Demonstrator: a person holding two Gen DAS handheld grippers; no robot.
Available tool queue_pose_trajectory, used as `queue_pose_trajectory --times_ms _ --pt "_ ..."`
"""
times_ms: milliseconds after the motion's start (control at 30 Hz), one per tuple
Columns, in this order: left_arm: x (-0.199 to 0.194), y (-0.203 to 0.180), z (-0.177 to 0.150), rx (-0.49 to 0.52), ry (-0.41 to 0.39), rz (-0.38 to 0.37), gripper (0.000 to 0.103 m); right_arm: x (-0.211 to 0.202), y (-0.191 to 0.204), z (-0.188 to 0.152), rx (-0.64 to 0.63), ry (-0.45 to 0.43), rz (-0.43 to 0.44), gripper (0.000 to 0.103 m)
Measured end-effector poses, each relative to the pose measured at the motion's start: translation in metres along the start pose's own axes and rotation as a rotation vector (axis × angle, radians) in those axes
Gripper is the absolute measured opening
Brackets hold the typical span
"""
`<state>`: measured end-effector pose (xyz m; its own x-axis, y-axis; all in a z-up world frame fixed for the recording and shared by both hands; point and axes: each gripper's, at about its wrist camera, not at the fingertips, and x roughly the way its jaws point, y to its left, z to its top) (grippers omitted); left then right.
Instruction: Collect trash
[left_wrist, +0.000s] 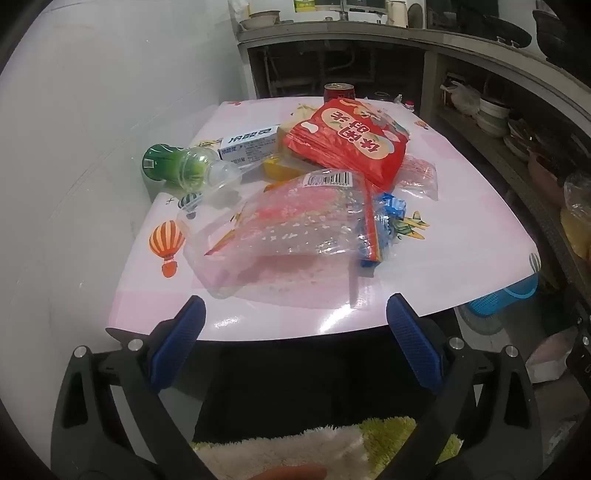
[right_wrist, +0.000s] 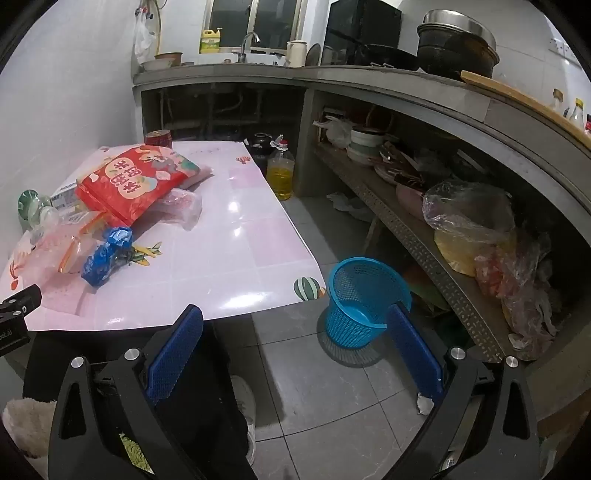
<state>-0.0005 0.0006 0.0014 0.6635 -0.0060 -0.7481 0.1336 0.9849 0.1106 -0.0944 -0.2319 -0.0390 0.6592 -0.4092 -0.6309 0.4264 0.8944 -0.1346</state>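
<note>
I'm seeing a pink checked tablecloth (left_wrist: 461, 236) printed with an orange striped balloon (left_wrist: 167, 242), a red snack bag (left_wrist: 351, 147), a green bottle (left_wrist: 173, 166) and a blue basket (right_wrist: 364, 301).

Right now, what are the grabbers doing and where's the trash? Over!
Left gripper open, empty, at table edge. Right gripper open, empty, above floor. Trash pile untouched on table. Blue basket on floor, empty, path clear.
</note>
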Motion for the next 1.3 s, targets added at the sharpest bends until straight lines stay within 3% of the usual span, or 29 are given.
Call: queue_pose_trajectory --times_ms 1300 --pt "-0.0042 -0.0065 0.0021 0.012 -0.004 -0.007 0.094 -0.0024 0.0005 0.0051 -0.001 -0.011 -0.003 0.097"
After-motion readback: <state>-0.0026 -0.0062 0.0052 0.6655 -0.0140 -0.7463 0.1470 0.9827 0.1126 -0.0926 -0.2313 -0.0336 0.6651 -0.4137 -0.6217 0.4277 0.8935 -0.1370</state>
